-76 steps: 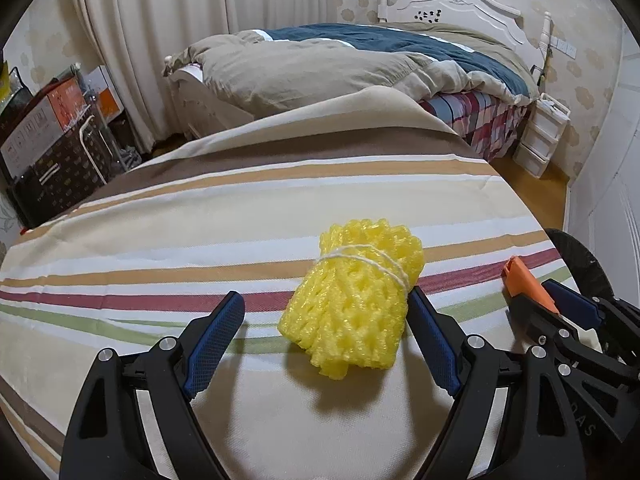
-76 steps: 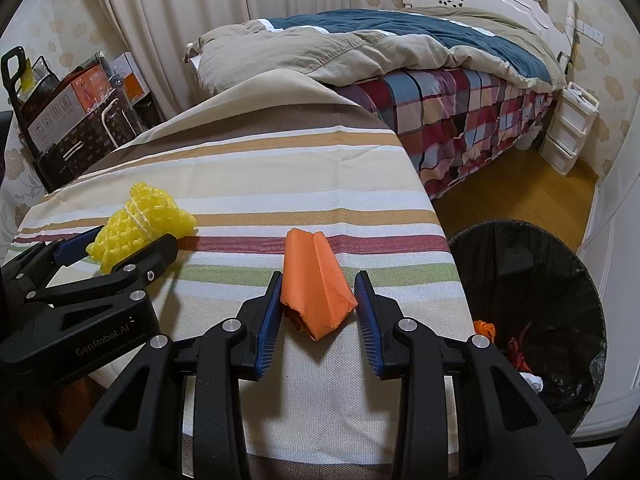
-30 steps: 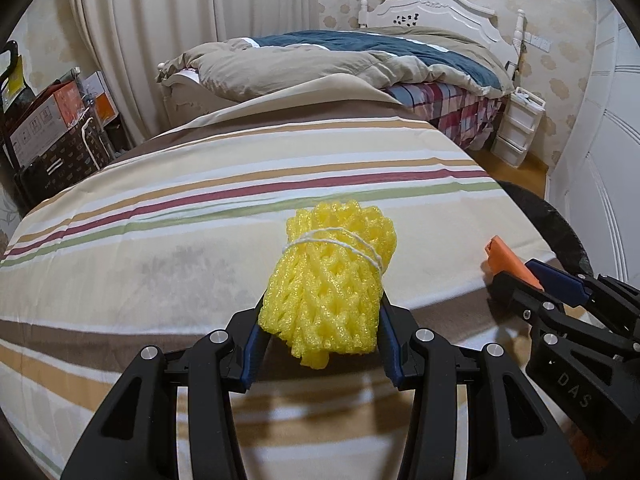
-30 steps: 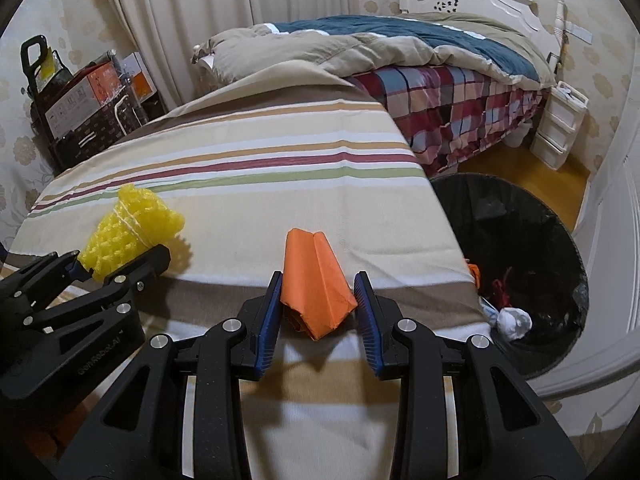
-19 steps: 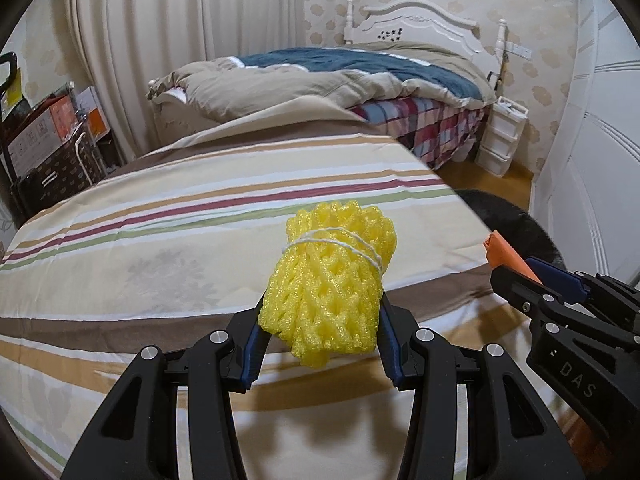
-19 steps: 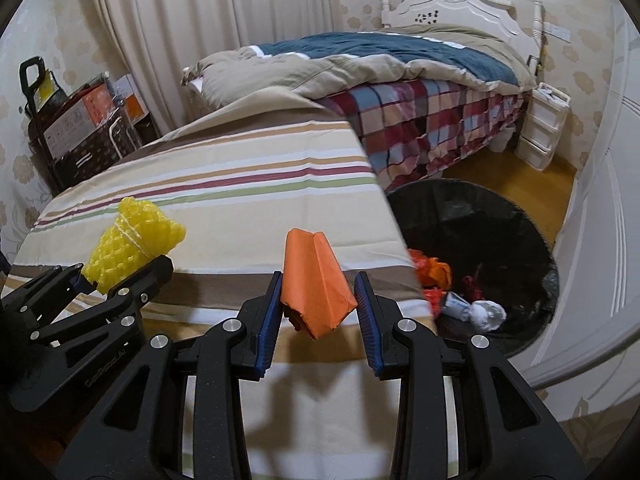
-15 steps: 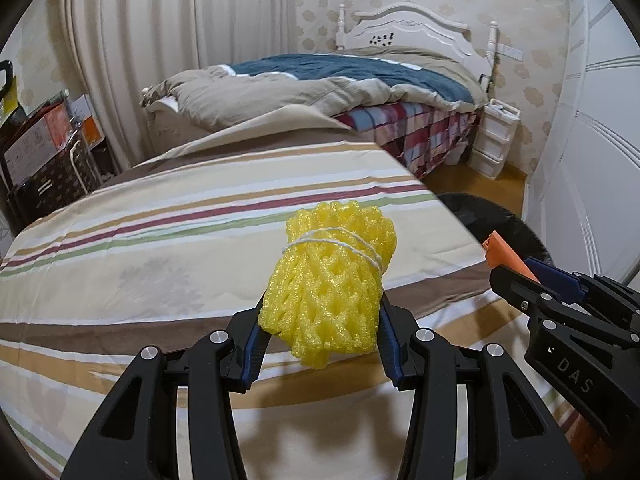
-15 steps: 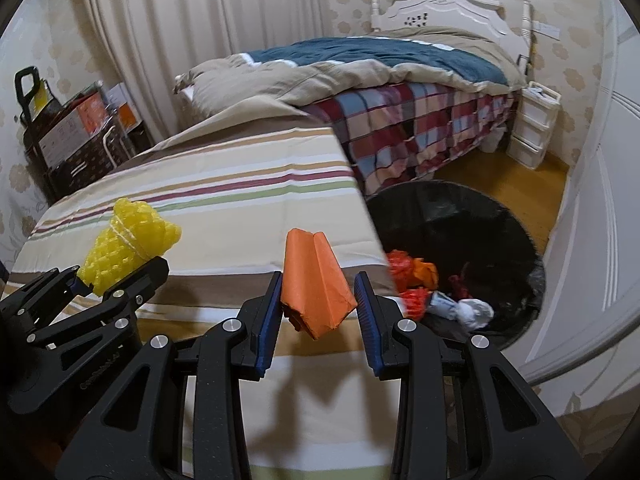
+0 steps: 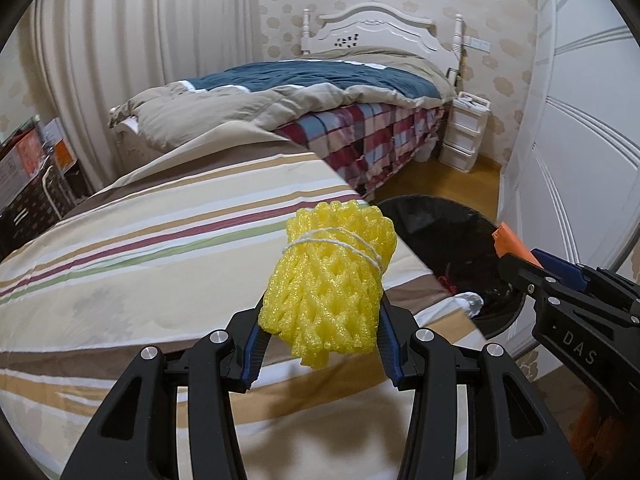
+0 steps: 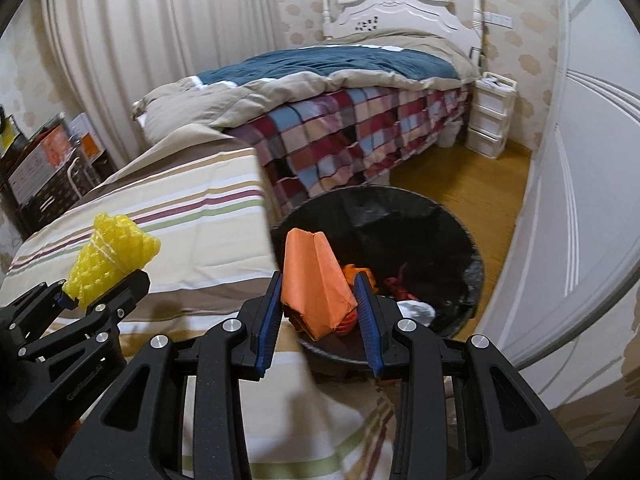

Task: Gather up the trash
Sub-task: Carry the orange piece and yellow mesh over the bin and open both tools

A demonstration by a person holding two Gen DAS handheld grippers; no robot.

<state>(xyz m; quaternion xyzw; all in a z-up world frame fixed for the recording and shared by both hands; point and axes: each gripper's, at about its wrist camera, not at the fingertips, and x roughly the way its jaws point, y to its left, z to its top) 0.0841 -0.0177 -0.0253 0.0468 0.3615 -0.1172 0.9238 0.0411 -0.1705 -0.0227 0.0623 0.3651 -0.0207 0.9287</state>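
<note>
Left gripper point(image 9: 320, 344) jaws clamped on yellow foam net point(image 9: 330, 286). Right gripper point(image 10: 318, 314) jaws clamped on orange paper point(image 10: 314, 282); black bin point(image 10: 420, 216) just beyond them.

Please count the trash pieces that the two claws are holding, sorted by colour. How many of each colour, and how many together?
Yellow: 1, the foam net in the left claw.
Orange: 1, the folded paper in the right claw.
Total: 2.
</note>
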